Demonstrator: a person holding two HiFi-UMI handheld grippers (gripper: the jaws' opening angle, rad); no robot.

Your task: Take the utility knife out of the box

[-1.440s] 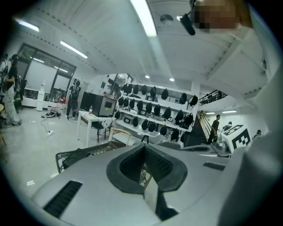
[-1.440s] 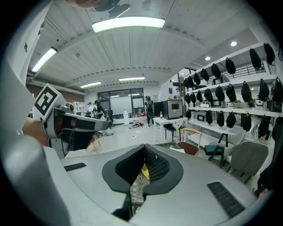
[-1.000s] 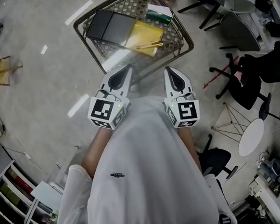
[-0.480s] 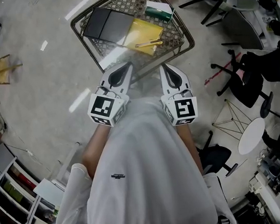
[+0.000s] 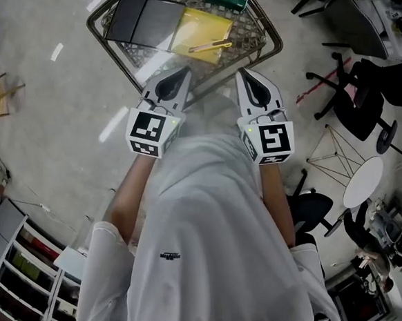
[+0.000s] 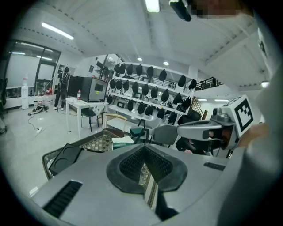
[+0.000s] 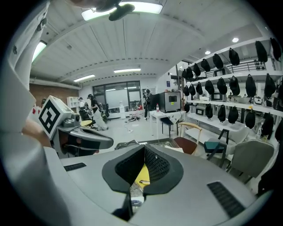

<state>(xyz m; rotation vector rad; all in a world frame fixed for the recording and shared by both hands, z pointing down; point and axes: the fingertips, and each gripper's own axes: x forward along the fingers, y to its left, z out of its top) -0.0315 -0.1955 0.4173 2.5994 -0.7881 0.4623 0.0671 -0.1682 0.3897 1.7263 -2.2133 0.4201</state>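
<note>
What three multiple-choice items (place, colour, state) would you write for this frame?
1. Where is the knife?
A. on the floor
B. on the yellow pad in the basket
C. in a gripper

2. What colour are the flat panels beside the pad?
A. black
B. red
C. white

3. What state are the left gripper and right gripper in?
A. both open
B. right shut on the knife
C. both shut, empty

Answers:
1 B: the head view shows it lying across the pad, inside the wire walls.
2 A: both panels are plainly black against the mesh.
3 C: each gripper view shows its jaws together with nothing between them, short of the basket.
</note>
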